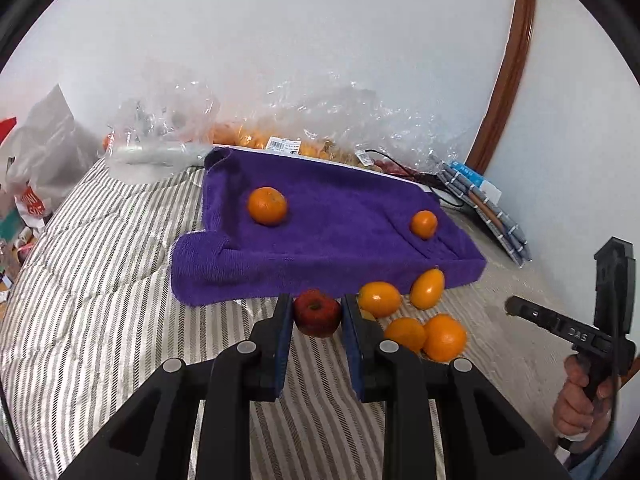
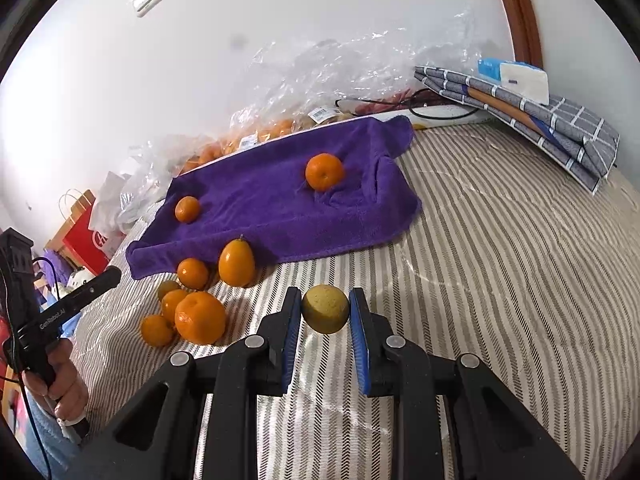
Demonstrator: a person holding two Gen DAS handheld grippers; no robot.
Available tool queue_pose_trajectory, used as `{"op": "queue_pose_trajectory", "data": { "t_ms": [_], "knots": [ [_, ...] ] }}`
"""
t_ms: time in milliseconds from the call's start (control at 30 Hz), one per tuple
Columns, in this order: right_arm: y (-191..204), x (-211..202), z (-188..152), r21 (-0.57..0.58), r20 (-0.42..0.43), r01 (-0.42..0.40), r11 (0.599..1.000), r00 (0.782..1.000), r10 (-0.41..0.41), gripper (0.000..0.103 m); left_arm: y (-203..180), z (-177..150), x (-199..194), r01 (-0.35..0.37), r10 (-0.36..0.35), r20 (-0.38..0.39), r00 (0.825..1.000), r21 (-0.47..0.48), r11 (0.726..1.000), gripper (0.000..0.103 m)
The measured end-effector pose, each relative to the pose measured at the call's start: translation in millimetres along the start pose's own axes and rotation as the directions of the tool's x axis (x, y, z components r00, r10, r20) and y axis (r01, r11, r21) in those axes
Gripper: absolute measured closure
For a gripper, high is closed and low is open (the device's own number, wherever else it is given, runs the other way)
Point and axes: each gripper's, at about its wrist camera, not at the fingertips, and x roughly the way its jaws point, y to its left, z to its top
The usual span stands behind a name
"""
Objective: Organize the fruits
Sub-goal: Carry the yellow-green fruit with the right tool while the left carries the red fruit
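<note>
Your left gripper (image 1: 316, 312) is closed around a red apple (image 1: 318, 314), both pads touching its sides, so you hold it ready to carry. Your right gripper (image 2: 325, 312) pinches a yellow-green fruit (image 2: 325, 309) the same way, clear of the striped bedding (image 2: 500, 260). From the left wrist, loose oranges (image 1: 420, 328) sit in a cluster at 3 o'clock of the apple, just off the front edge of the purple towel (image 1: 340, 216). Two oranges (image 1: 267, 205) already rest on that towel at 12 o'clock, well apart, so it looks like your sorting spot, probably with separate places for different kinds. The apple is dark red and dull; the yellow-green fruit is round with brownish speckles. Bagged fruit (image 1: 256, 138) lies behind the towel.
</note>
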Motion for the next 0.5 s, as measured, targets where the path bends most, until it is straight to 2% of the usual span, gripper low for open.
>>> {"op": "queue_pose_trajectory", "data": {
  "t_ms": [33, 167, 267, 367, 500],
  "knots": [
    [2, -2, 3, -0.007, 0.001, 0.0, 1.0, 1.0, 0.0, 0.079, -1, 4, -7, 0.004, -0.004, 0.003, 1.0, 0.001, 1.0, 0.08],
    [14, -11, 19, -0.045, 0.031, 0.006, 0.999, 0.999, -0.005, 0.079, -10, 23, -25, -0.064, 0.063, 0.02, 0.998, 0.042, 0.997, 0.08],
    [19, -13, 29, -0.048, 0.045, -0.006, 0.999, 0.999, 0.008, 0.079, -11, 40, -35, -0.051, 0.05, 0.022, 0.999, 0.021, 0.999, 0.08],
    [27, -9, 42, -0.077, 0.053, 0.008, 0.997, 0.999, -0.004, 0.079, -8, 61, -34, -0.035, 0.035, 0.028, 0.999, -0.013, 0.999, 0.08],
    [35, -1, 65, -0.109, 0.084, 0.015, 0.994, 0.996, -0.006, 0.079, -6, 85, -19, -0.085, 0.086, 0.048, 0.995, -0.023, 0.996, 0.08]
  ]
}}
